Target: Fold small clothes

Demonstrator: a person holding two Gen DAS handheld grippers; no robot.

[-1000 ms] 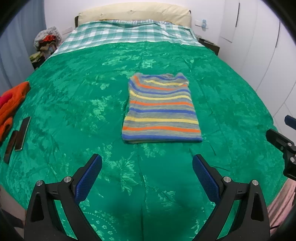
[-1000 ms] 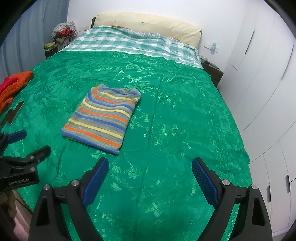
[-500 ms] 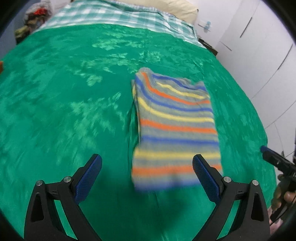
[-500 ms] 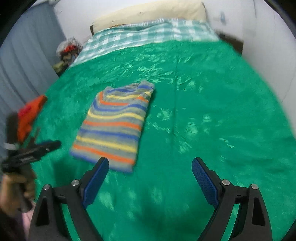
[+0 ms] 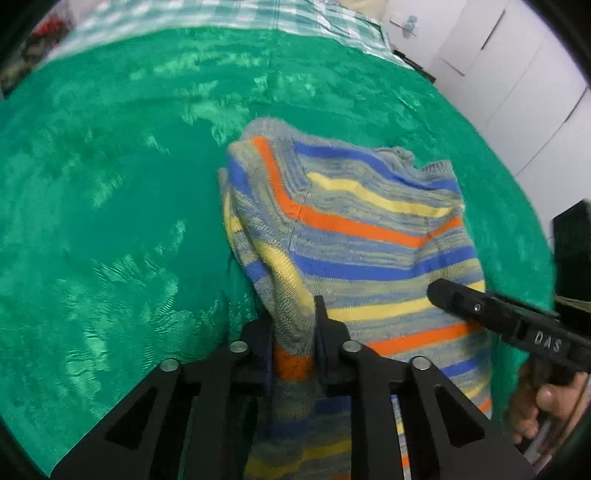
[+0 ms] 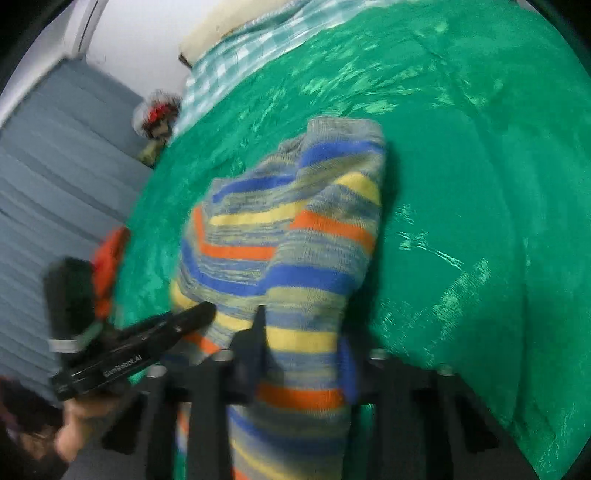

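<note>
A folded striped sweater in grey, blue, orange and yellow lies on the green bedspread. My left gripper has its jaws closing on the sweater's near left corner, with bunched knit pinched between the pads. In the right wrist view the sweater fills the middle. My right gripper has its jaws closing on the near right corner, with fabric filling the gap. Each gripper shows in the other's view: the right one at the right, the left one at the lower left.
Orange clothes lie at the bed's left edge beside a grey curtain. A heap of things sits past the bed's far left corner. White cupboard doors stand to the right. A checked sheet covers the bed's head.
Both grippers came down and forward to the sweater's near edge and went from wide open to clamped on its two near corners. The near edge is now bunched and raised.
</note>
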